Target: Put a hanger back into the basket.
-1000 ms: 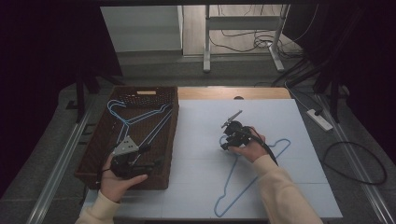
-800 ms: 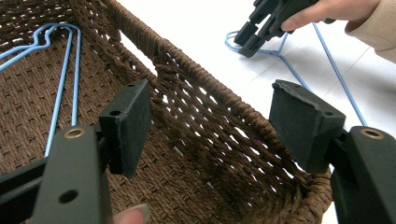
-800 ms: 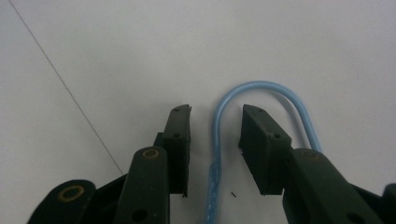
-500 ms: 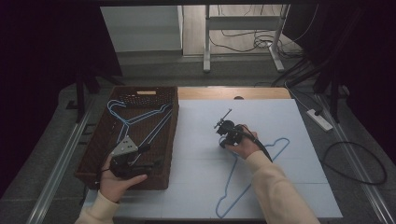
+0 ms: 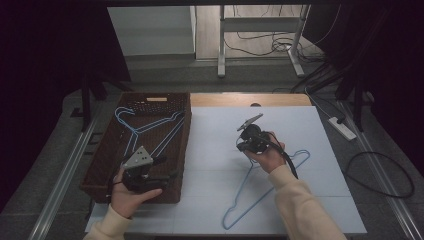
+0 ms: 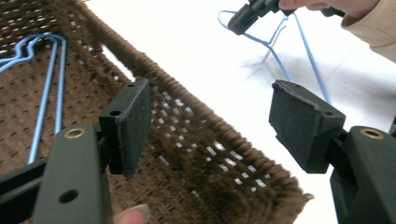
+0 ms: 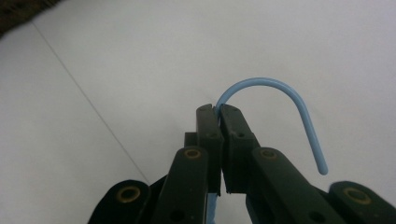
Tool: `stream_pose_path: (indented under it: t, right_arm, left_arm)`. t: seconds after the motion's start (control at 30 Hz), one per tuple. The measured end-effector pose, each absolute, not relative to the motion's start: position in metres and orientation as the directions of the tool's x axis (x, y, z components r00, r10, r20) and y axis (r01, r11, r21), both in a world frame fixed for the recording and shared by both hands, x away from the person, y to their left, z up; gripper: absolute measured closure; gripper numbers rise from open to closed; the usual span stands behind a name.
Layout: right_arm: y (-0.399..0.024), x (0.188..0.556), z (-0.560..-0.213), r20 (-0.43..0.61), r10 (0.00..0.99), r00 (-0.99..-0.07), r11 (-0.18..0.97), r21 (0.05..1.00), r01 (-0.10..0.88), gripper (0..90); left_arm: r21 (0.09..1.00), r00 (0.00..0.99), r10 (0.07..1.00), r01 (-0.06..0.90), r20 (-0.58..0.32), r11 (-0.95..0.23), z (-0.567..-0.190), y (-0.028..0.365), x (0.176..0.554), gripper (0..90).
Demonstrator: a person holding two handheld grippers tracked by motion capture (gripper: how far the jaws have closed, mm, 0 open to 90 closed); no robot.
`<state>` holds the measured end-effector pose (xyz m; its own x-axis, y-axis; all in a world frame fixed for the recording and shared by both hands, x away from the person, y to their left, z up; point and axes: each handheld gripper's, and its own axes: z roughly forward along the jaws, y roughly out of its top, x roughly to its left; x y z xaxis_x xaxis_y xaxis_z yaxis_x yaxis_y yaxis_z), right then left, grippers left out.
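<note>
1. The thin light-blue wire coat hanger lay on the flat white table top, on the right half, well apart from the basket.
2. Its long line ran slanted: the wide bottom corner sat near the front edge of the table, and the neck went up and away toward the right hand.
3. Its round hook pointed away from the person and curled over to one side, with the tip hanging free in the air.
4. The right gripper was squeezed tight on the hanger, just below the hook. Its jaws had just been closing, and the blue wire sat pinched between them.
5. The hook end was lifted a little, while the wide end was low by the table.
6. The left gripper had its jaws wide apart and held nothing. It hung over the near right corner of the brown woven basket.
7. Another light-blue wire hanger lay flat inside the basket, toward its far end.
8. The basket's tall woven right wall stood between the two grippers.
9. The white table between the basket wall and the held hanger was bare, and so was the part beyond the hook toward the far edge.
10. A white power strip lay on the floor past the right edge of the table.
</note>
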<state>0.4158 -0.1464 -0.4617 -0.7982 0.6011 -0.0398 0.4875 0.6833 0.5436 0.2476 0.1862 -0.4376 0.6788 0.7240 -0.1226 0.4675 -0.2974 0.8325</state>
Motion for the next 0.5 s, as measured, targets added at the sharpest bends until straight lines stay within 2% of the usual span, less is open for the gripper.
stream_pose_path:
  t: [0.5]
  right_arm:
    - [-0.158,0.397,-0.446,-0.037,0.603,-0.797,0.623,0.645,0.442,88.1]
  left_arm:
    - [0.815,0.72,0.682,0.468,-0.129,-0.341,-0.431,0.141,0.251,31.4]
